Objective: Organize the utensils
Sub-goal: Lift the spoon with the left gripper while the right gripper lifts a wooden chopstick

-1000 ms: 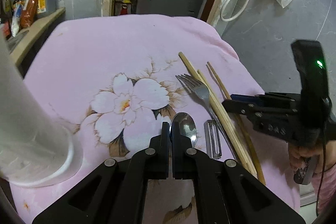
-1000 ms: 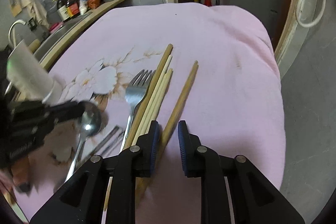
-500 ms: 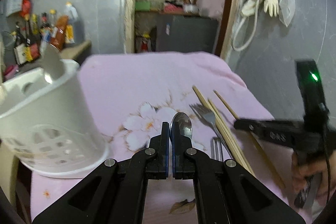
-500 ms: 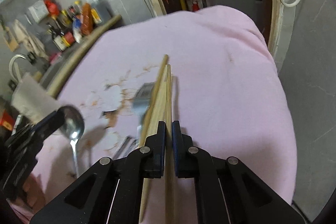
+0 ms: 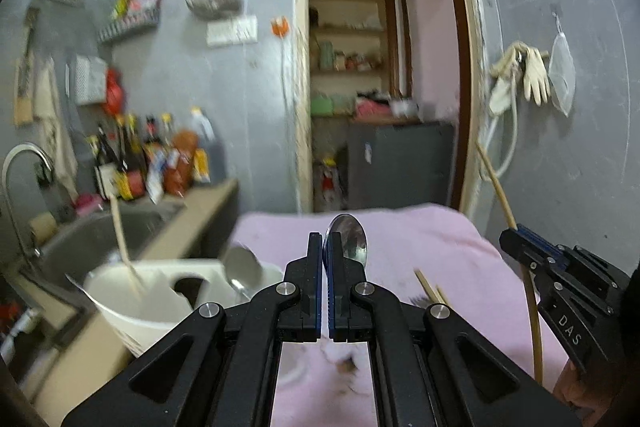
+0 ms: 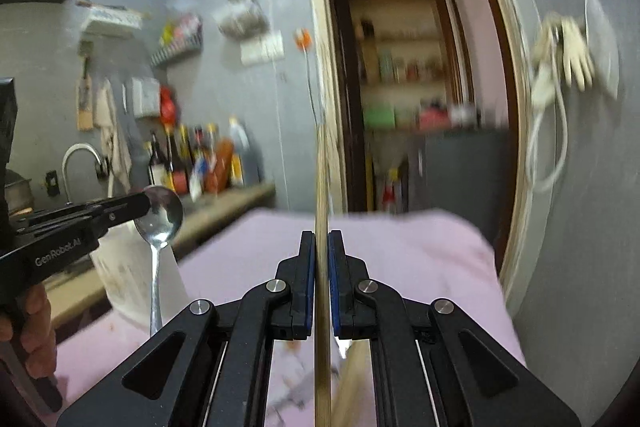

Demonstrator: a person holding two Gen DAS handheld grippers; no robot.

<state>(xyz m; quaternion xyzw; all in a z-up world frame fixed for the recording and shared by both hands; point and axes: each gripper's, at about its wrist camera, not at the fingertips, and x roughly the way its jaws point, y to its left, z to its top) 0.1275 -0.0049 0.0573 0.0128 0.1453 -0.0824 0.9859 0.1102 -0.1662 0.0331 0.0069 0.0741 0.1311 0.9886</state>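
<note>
Shiny steel spoon (image 5: pixel 347 239) is clamped near its bowl in the left gripper (image 5: pixel 325 259), handle hanging down, raised above the pink cloth-covered table (image 5: pixel 440 239). The white perforated plastic utensil holder (image 5: pixel 132 311) stands to the left. To the right, the right gripper (image 6: pixel 321 263) grips one pale wooden chopstick (image 6: pixel 321 187), likewise lifted.

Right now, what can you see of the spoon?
The spoon is shiny bare metal with an oval bowl and a slim handle. The left hand-held gripper is shut on it at the edge of the bowl, holding it off the pink cloth. From the right wrist view the handle hangs straight down. Only the pads touch it.
</note>
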